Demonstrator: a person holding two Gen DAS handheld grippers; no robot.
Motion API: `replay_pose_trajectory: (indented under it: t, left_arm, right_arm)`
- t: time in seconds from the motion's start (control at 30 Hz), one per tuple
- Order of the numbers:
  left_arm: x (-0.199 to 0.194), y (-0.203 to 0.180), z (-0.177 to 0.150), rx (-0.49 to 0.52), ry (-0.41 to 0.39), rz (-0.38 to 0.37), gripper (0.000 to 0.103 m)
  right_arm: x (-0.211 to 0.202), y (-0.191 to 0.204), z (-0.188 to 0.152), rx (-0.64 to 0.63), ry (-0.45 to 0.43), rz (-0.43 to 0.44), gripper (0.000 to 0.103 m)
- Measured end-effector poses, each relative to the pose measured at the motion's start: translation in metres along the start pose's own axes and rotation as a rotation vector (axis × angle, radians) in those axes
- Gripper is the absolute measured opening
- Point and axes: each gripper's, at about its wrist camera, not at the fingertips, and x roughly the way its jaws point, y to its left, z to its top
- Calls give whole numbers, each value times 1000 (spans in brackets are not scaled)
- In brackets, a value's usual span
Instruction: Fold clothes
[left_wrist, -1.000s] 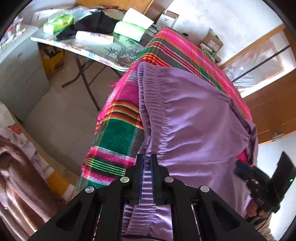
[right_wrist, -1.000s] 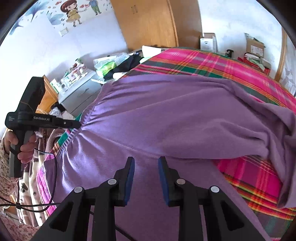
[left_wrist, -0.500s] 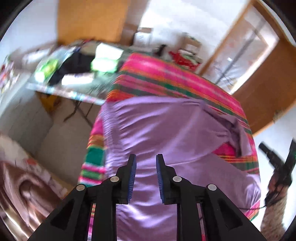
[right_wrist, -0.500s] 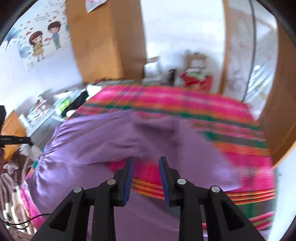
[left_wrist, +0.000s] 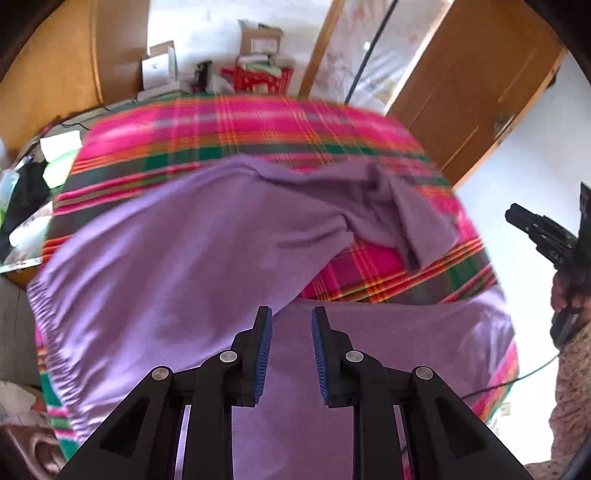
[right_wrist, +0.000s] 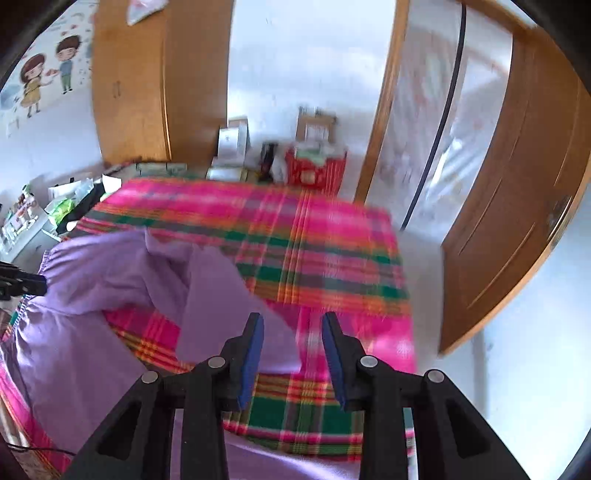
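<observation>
Since a second ago, when it pinched the waistband, the left gripper (left_wrist: 290, 350) has let go and stands parted, empty. Right gripper (right_wrist: 291, 350), opening, holds nothing. Purple trousers (left_wrist: 177, 258) lie on the plaid blanket (left_wrist: 240, 129), one leg crumpled toward two o'clock; folding remains.

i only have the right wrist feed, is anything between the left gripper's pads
Observer: No. The left gripper hangs open above the purple garment with nothing between its pads.
Operator: how do the legs lie, my view cuts them off
Observer: From the left wrist, they spread in a V across the plaid blanket, with blanket showing between them.
Operator: who holds my right gripper
Observer: A hand at the left view's right edge grips its black handle.
</observation>
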Motion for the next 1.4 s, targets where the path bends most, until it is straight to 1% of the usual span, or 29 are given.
replay_pose_trajectory:
  t: [0.1,0.17,0.27,0.37,0.47,0.53,0.63,0.7,0.8,0.9,1.0,1.13,1.23,1.33,1.4]
  left_arm:
    - [31,-12,7,45,25,59,23]
    - [46,-19,13,63,39,81,23]
    - [60,-25,20,93,48,111,23]
    - [72,-27,24,107,57,142,23]
    - [78,-25,27,94,48,168,24]
    - [77,-24,28,97,28,188,24]
    - [75,-26,26,101,1,208,24]
    - [73,-28,25,104,-21,213,24]
    - [76,-27,27,105,-23,222,24]
    - [78,-25,28,94,-36,223,24]
    - [81,-23,29,73,-34,207,24]
    - [84,-27,28,85,-38,218,24]
    - [83,-28,28,72,-39,204,24]
    - [82,-35,27,100,-54,186,24]
    - [82,-38,26,121,-53,176,24]
  right_arm:
    - [33,9,-18,-23,61,66,37]
    - [50,21,-26,-59,76,106,38]
    - [66,32,-33,-101,68,135,41]
    - [76,38,-28,-88,51,161,45]
    - [85,41,-16,-59,15,186,50]
    - [93,45,-9,-64,12,196,53]
    - [105,50,-3,-53,17,215,54]
    - [102,54,-6,-38,3,246,55]
    - [97,61,-14,-42,-9,287,56]
    - [92,71,-28,-110,-1,264,56]
    - [89,82,-44,-214,-2,223,56]
    - [95,87,-51,-264,15,191,56]
    - [98,91,-54,-296,24,172,56]
    - [103,96,-56,-345,30,148,56]
    - [107,95,-57,-341,36,150,56]
